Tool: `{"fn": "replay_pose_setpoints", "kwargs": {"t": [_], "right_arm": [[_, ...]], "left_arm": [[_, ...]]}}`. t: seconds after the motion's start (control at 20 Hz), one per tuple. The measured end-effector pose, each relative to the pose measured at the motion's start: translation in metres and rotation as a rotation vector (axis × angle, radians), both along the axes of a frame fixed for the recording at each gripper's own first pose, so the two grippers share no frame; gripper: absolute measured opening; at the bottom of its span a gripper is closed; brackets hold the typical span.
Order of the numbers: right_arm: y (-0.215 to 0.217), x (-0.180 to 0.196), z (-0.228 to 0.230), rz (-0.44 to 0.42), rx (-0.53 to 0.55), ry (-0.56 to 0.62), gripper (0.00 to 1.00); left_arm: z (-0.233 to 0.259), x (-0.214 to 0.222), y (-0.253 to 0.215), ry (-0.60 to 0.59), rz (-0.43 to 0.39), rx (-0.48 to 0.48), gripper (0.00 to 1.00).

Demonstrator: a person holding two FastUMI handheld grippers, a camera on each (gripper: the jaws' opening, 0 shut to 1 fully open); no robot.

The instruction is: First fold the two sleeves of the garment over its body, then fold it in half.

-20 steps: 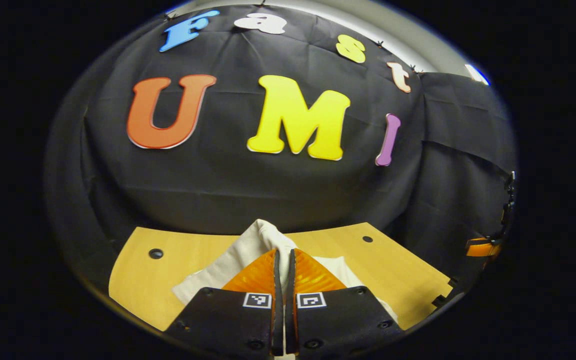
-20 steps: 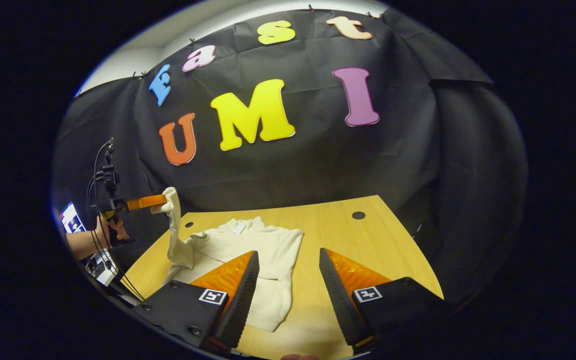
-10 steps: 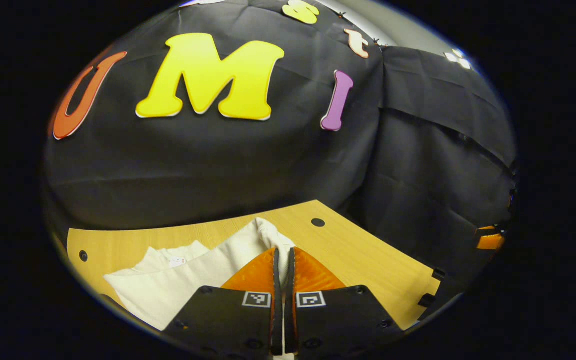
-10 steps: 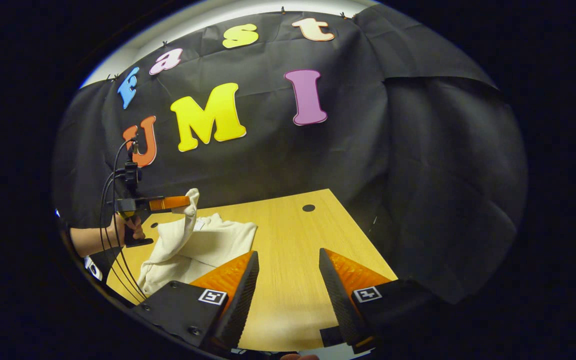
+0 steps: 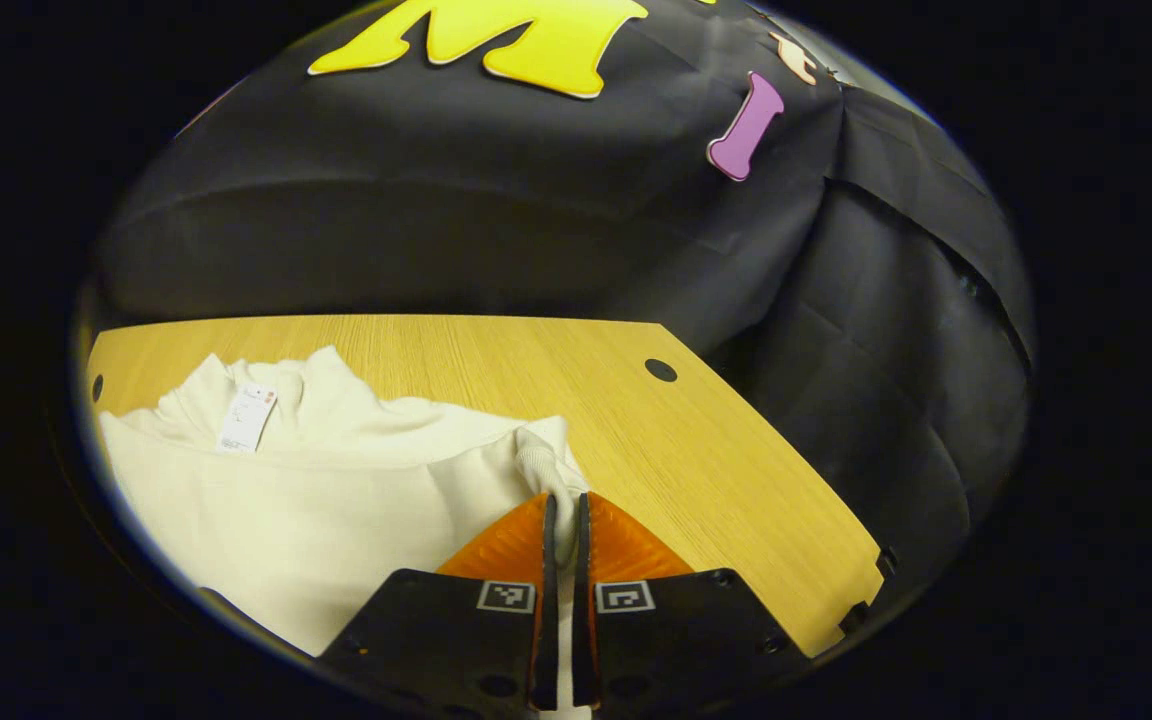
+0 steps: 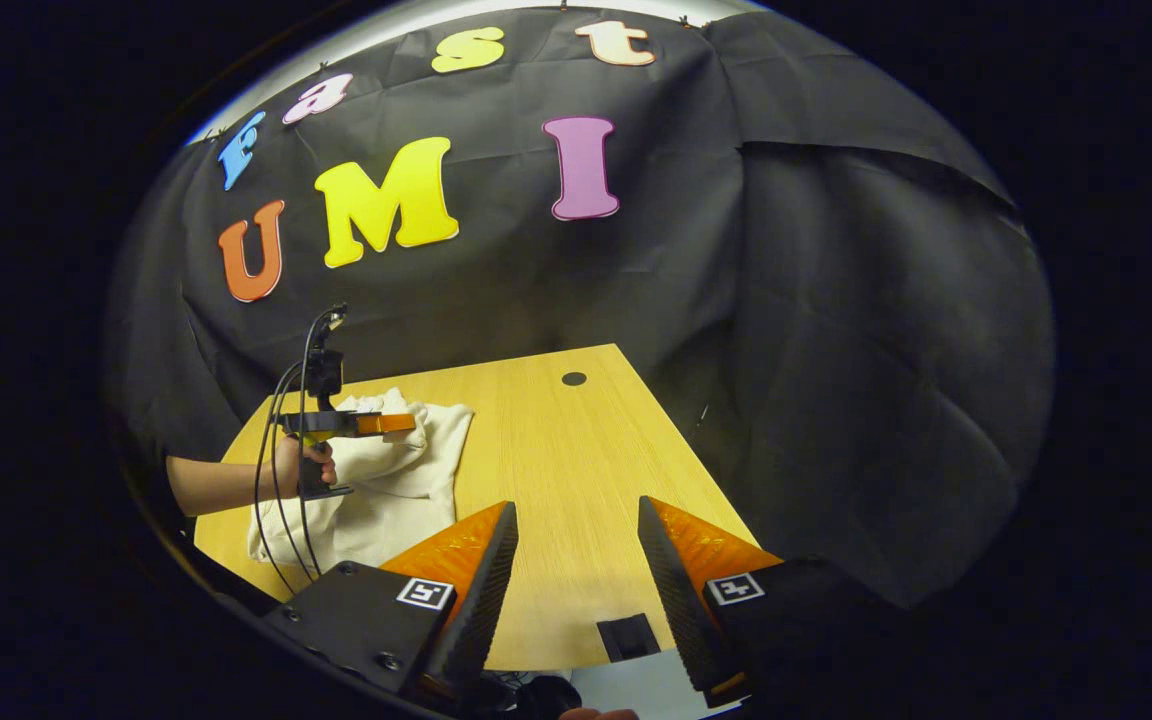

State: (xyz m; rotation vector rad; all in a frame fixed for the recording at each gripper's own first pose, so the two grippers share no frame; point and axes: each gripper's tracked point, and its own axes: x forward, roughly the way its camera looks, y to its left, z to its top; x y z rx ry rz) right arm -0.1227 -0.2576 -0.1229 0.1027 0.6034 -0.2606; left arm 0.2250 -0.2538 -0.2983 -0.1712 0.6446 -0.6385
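Left tool [image 5: 564, 520] is pinched on the cream garment's [image 5: 336, 490] sleeve cuff [image 5: 541, 460], low over its body; right tool [image 6: 571, 555] is spread, idle over bare desk [image 6: 556, 450]. Judged step: first sleeve fold. Next: lay cuff flat, release. Wooden desk, black cloth booth wall behind.

Left gripper view sits low, close over garment [image 5: 316, 490] on worktop [image 5: 696, 470]; right gripper view looks from farther back, sharing both w/ it.
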Motion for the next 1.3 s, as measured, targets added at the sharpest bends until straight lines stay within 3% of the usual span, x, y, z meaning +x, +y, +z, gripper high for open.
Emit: {"fn": "replay_pose_setpoints", "kwargs": {"t": [0.2,0.25,0.3,0.35,0.4,0.55,0.9,1.3], "right_arm": [[0.011,0.003,0.004,0.03,-0.008,0.0,0.77],[0.015,0.006,0.006,0.041,-0.006,-0.005,0.77],[0.02,0.01,0.007,0.054,-0.004,-0.012,0.77],[0.025,0.015,0.009,0.067,-0.006,-0.025,0.76],[0.03,0.021,0.01,0.082,-0.009,-0.038,0.76],[0.055,0.043,0.017,0.125,0.014,-0.087,0.76],[0.103,0.082,0.01,0.21,0.078,-0.143,0.78],[0.152,0.108,-0.009,0.319,0.083,-0.115,0.87]], "left_arm": [[-0.008,-0.01,-0.002,0.016,0.004,0.01,0.19],[-0.001,-0.013,-0.001,-0.005,0.004,0.004,0.36],[0.005,-0.016,0.002,-0.029,0.009,0.009,0.77],[0.009,-0.017,0.007,-0.051,0.019,0.021,0.76],[0.015,-0.022,0.014,-0.07,0.032,0.031,0.99],[0.04,-0.036,0.04,-0.123,0.08,0.053,0.99],[0.119,-0.084,0.136,-0.295,0.283,0.115,0.98],[0.152,-0.147,0.22,-0.295,0.433,0.098,0.98]]}}
